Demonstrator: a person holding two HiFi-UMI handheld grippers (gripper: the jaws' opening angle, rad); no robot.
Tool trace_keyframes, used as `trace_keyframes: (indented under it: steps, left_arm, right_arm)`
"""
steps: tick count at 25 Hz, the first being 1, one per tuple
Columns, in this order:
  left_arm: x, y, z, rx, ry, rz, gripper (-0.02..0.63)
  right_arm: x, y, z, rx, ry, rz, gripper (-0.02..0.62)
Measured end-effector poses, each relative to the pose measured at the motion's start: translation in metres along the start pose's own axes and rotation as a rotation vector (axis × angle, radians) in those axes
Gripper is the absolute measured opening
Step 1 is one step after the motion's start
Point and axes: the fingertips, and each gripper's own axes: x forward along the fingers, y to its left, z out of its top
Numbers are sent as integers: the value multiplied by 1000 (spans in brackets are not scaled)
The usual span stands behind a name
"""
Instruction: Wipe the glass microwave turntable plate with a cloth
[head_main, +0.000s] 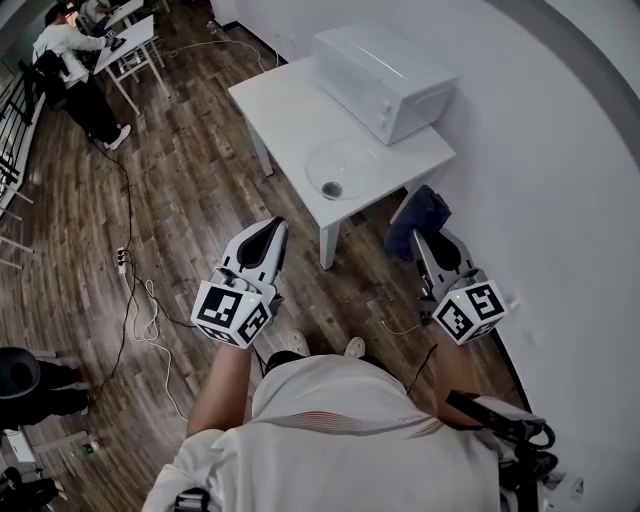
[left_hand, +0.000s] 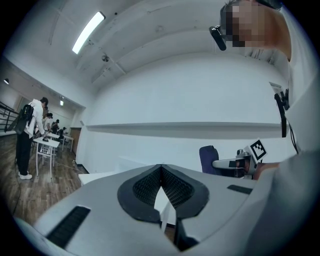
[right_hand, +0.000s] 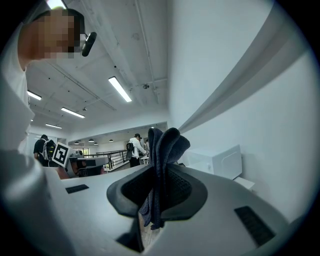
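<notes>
The clear glass turntable plate (head_main: 338, 167) lies on the white table (head_main: 280, 110) in front of the white microwave (head_main: 385, 66). A dark blue cloth (head_main: 418, 218) is pinched in my right gripper (head_main: 418, 236), held short of the table's near right corner; in the right gripper view the cloth (right_hand: 162, 150) sticks up between the jaws of the right gripper (right_hand: 160, 192). My left gripper (head_main: 266, 235) is shut with nothing in it, over the wooden floor left of the table's near leg. In the left gripper view the left gripper (left_hand: 161, 175) has its tips touching.
A white wall (head_main: 540, 130) curves along the right side. Cables and a power strip (head_main: 122, 260) trail over the wooden floor at left. People stand at desks (head_main: 125, 40) far back left. My feet (head_main: 325, 346) are just before the table.
</notes>
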Motion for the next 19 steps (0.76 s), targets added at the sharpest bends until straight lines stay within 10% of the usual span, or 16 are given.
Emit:
trace_keyframes:
  steps: [19]
  left_arm:
    - [-7, 5, -3, -17, 8, -7, 11]
  right_arm:
    - [7, 15, -8, -1, 18, 17, 61]
